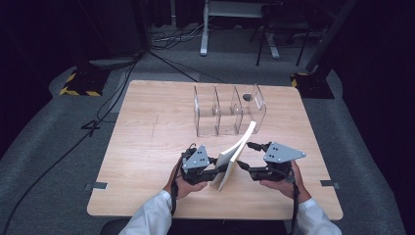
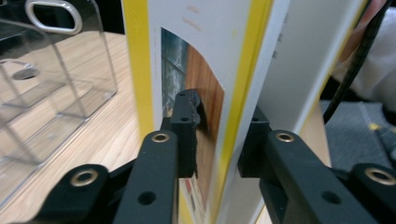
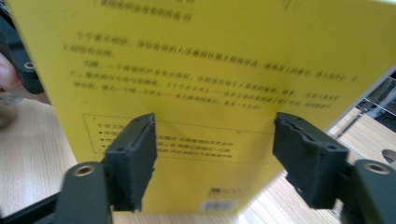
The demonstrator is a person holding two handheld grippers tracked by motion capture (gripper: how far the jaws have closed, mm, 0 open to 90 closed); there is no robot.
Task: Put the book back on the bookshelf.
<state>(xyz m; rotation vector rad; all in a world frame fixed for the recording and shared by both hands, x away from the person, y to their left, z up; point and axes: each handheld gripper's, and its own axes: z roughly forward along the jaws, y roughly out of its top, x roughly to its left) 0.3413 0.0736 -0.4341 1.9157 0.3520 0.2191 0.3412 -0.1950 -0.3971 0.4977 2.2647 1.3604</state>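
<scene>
A thin book [image 1: 236,152] with a yellow back cover and a yellow-bordered picture front stands tilted on edge near the table's front, top leaning toward the far side. My left gripper [image 1: 221,170] is shut on the book's lower part; in the left gripper view [image 2: 219,135] the black pads [image 2: 187,126] press both faces of the book [image 2: 201,65]. My right gripper [image 1: 244,155] is open just right of the book. In the right gripper view [image 3: 215,158] its jaws stand wide apart, facing the yellow back cover [image 3: 210,70] without pinching it.
A clear plastic divider rack [image 1: 227,112] with several upright slots stands behind the book at the table's middle back, also seen in the left gripper view [image 2: 51,93]. The wooden table [image 1: 147,147] has bare room to the left. Cables and stands lie on the floor beyond.
</scene>
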